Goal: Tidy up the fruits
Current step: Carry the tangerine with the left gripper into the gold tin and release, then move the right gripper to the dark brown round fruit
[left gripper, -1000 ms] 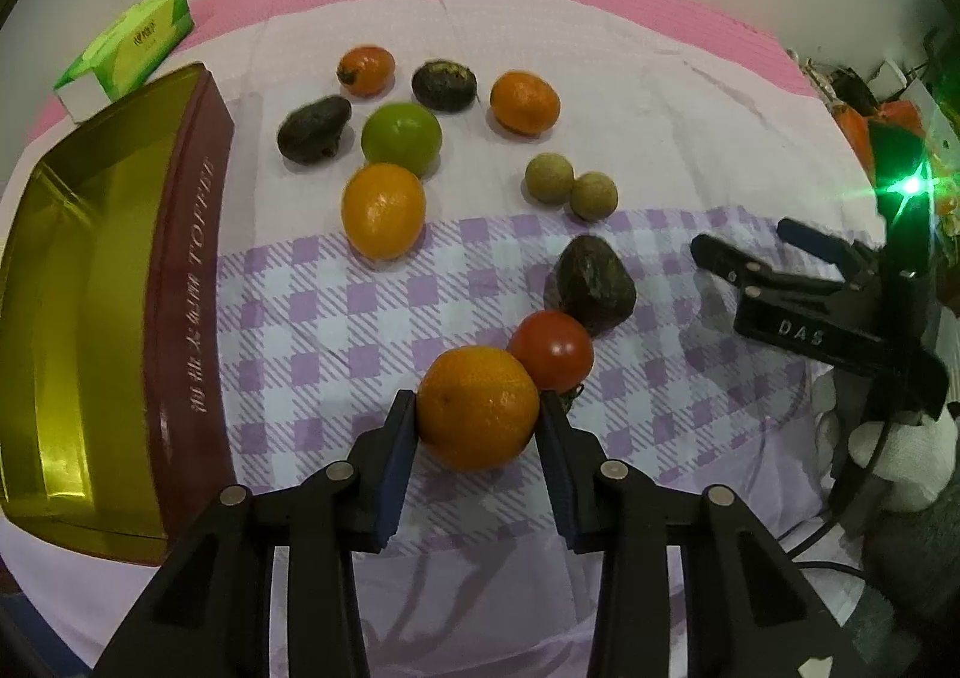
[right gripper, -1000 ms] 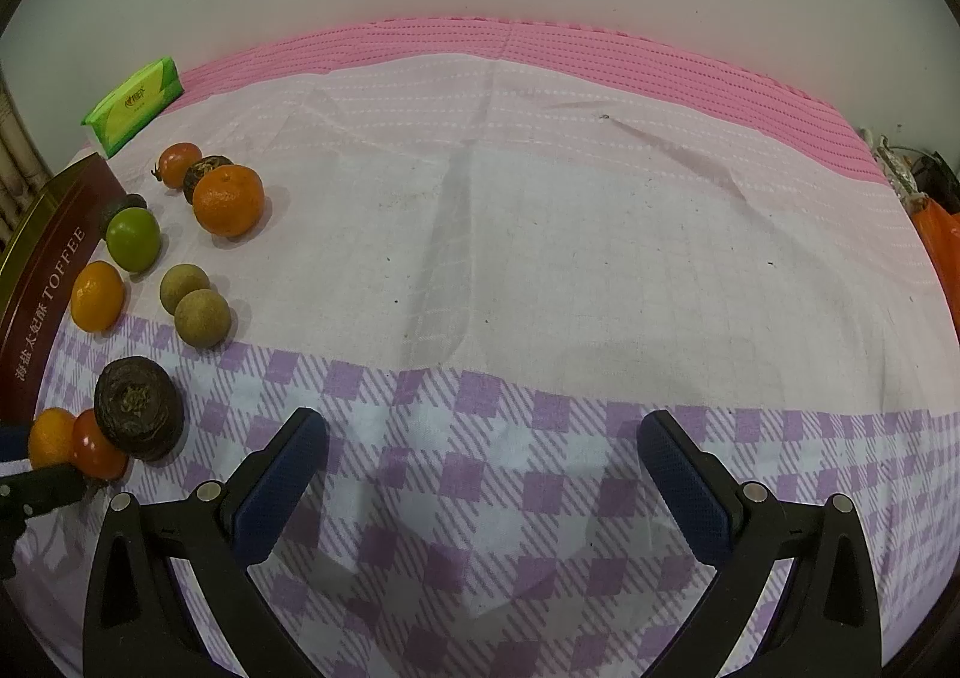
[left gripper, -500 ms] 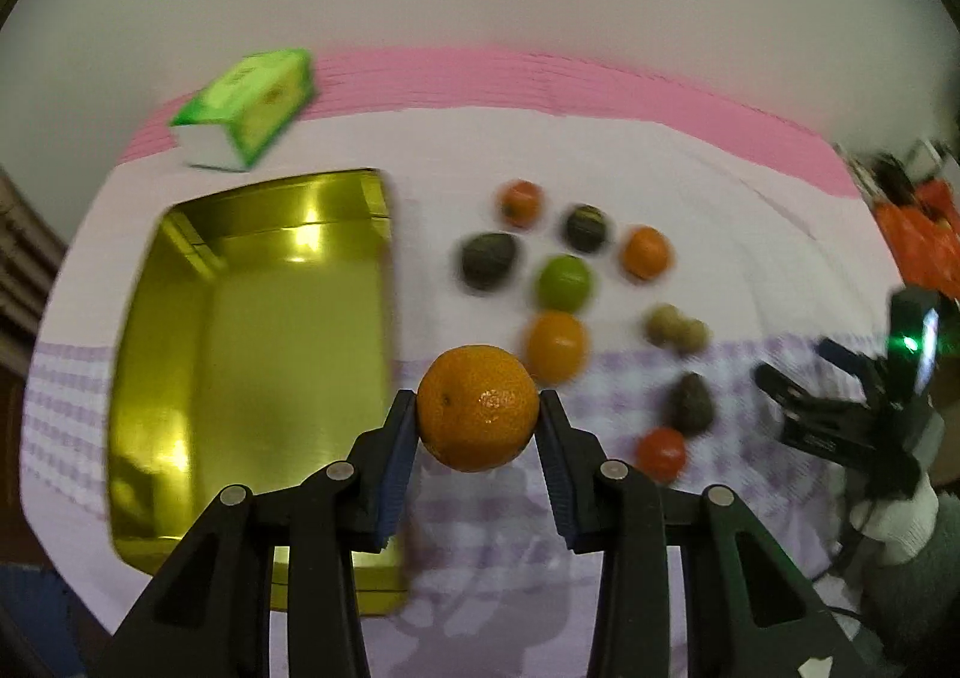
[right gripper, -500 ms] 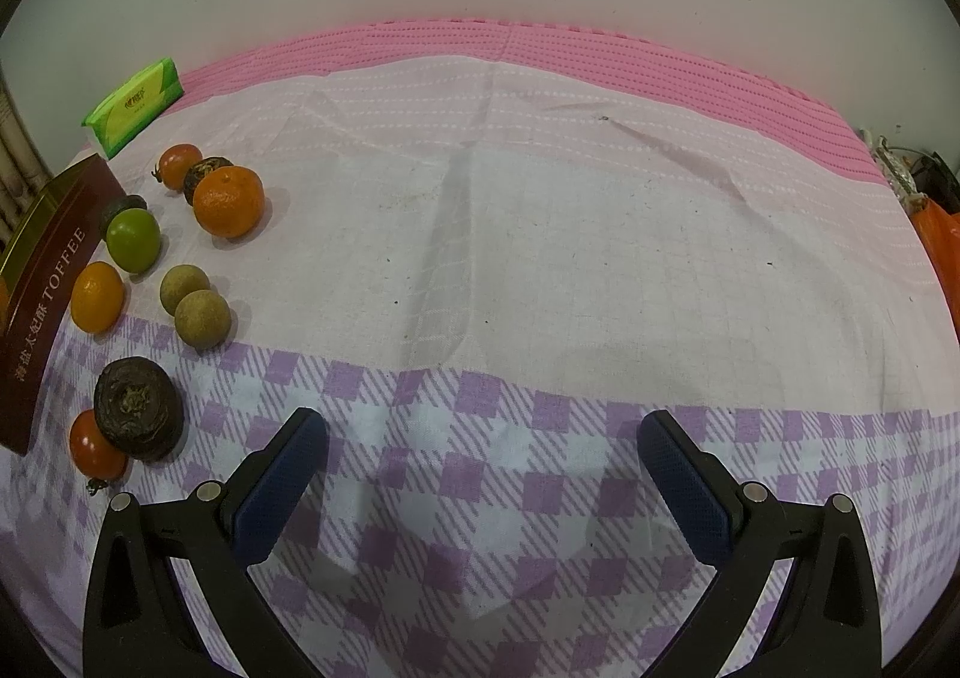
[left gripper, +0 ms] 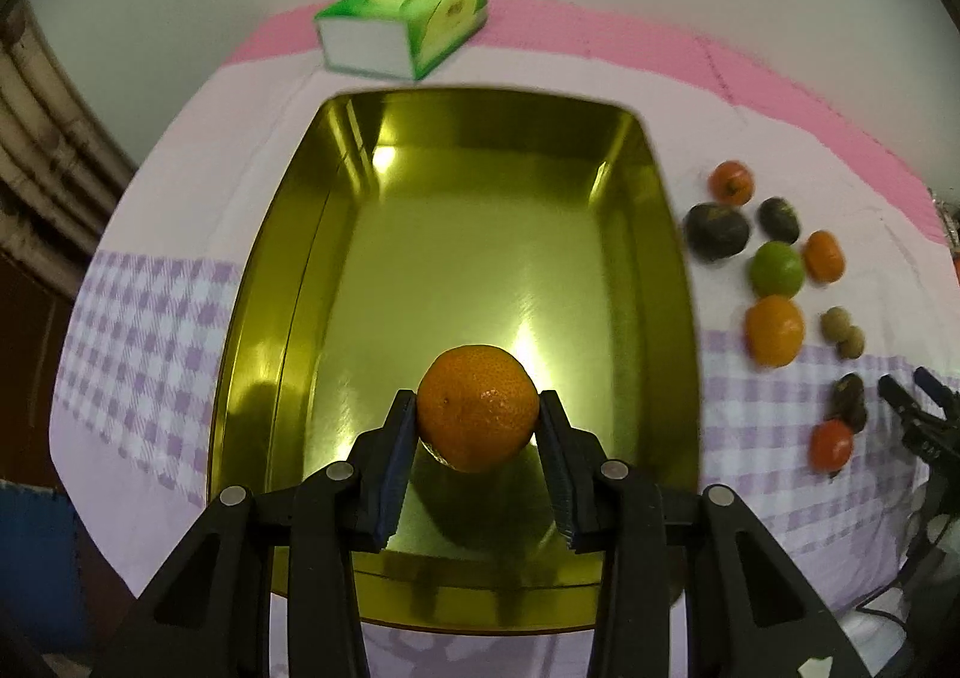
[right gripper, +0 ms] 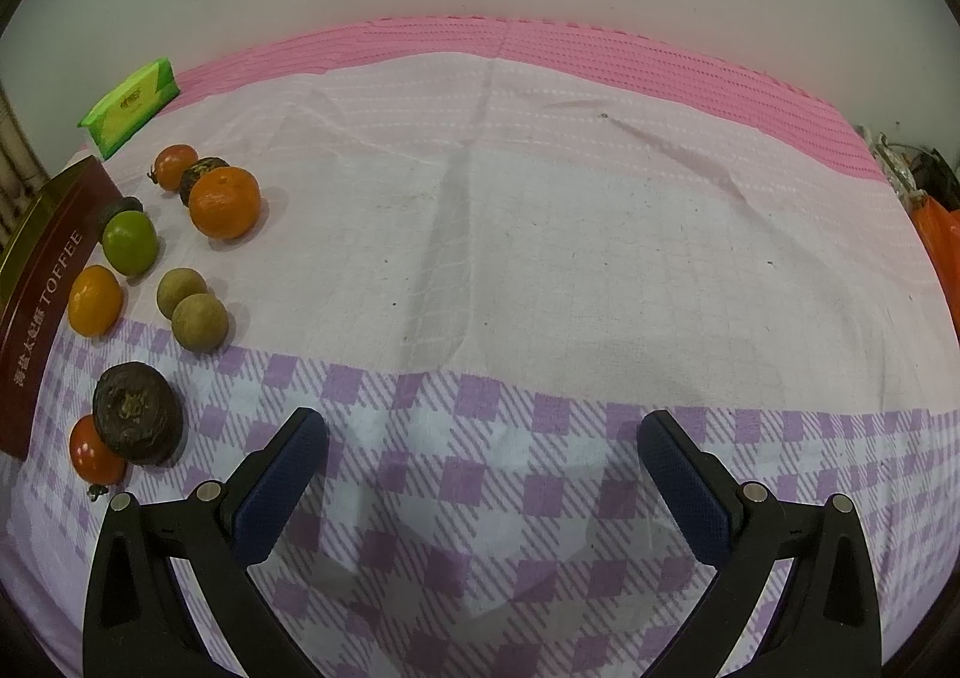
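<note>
My left gripper [left gripper: 478, 429] is shut on an orange [left gripper: 478, 407] and holds it above the near end of the gold tin tray [left gripper: 678, 282], whose inside holds nothing. Several loose fruits lie on the cloth right of the tray: an orange [left gripper: 774, 330], a green lime [left gripper: 776, 269], a dark fruit [left gripper: 717, 231], a tomato [left gripper: 831, 444]. My right gripper [right gripper: 483, 468] is open and empty over the checked cloth; the same fruits [right gripper: 225, 202] and the tin's side [right gripper: 42, 306] lie at its left.
A green tissue pack [left gripper: 402, 21] lies beyond the tray by the wall, also in the right wrist view [right gripper: 129, 107]. The right gripper's tips [left gripper: 918, 408] show at the left view's right edge. Orange clutter [right gripper: 942, 252] sits at the far right.
My left gripper lifted the orange off the cloth and carried it left, from beside the tomato to over the tray. The right gripper has not moved.
</note>
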